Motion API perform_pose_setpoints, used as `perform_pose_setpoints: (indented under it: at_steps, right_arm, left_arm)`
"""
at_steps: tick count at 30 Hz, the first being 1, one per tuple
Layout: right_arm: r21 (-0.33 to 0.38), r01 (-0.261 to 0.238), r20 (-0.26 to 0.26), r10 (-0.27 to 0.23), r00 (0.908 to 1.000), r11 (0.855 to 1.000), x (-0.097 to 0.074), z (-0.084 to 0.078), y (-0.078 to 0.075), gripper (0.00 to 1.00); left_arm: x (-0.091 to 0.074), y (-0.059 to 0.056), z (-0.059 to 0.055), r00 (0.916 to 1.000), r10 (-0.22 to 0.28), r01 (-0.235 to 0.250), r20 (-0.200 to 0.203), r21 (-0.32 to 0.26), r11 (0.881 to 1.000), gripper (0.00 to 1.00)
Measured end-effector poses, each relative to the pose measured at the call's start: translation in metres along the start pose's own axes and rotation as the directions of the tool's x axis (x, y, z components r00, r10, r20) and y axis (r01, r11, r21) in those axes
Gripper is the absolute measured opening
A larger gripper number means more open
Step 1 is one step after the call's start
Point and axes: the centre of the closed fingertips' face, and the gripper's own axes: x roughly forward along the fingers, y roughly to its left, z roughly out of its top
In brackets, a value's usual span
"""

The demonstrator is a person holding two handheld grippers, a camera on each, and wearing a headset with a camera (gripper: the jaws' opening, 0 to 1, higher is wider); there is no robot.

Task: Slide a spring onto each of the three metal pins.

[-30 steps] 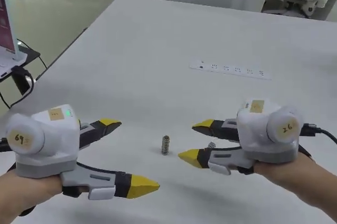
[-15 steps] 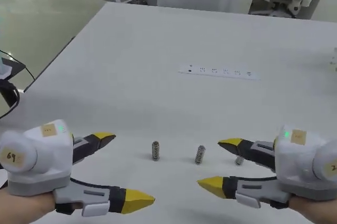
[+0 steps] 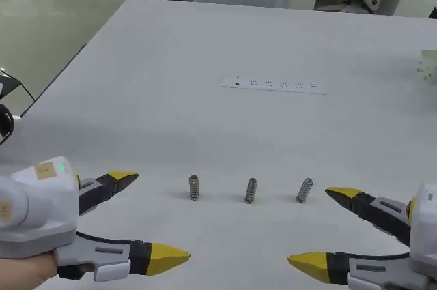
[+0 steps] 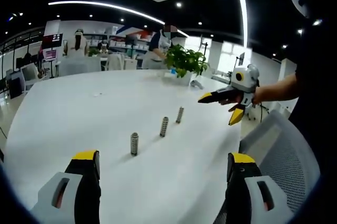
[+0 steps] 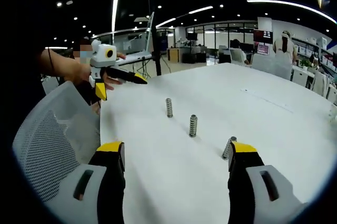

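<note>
Matt white table [image 3: 171, 99], shiny coiled metal springs [image 3: 251, 190], white plastic power strip [image 3: 273, 85]

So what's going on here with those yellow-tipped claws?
A person holds a left gripper and a right gripper over a white table. Both are open and hold nothing, one at each end of a row of three springs standing upright on the table. The pins themselves can't be made out, so the springs may already be on them.

Open tabletop [image 3: 205, 119] around three springs [image 3: 250, 190]
</note>
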Motion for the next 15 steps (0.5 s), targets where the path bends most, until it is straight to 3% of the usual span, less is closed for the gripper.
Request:
perform_pose_setpoints:
  at_steps: [4, 8, 15]
  right_arm:
    - [-0.014, 0.008, -0.021, -0.008, 0.9998, 1.000, -0.002, -0.005, -0.003, 0.90]
    - [-0.007, 0.009, -0.008, -0.009, 0.9999, 1.000, -0.006, -0.003, -0.003, 0.92]
    - [-0.011, 0.020, -0.032, -0.020, 0.9993, 1.000, -0.012, -0.008, -0.007, 0.98]
  left_arm:
    - [-0.001, -0.003, 0.002, 1.0000, 0.003, -0.003, 0.000, 0.007, 1.000, 0.98]
    - [-0.002, -0.003, 0.004, 1.0000, 0.006, -0.006, 0.005, 0.010, 1.000, 0.98]
    - [-0.005, -0.003, 0.003, 0.9998, 0.014, -0.014, 0.013, 0.006, 1.000, 0.98]
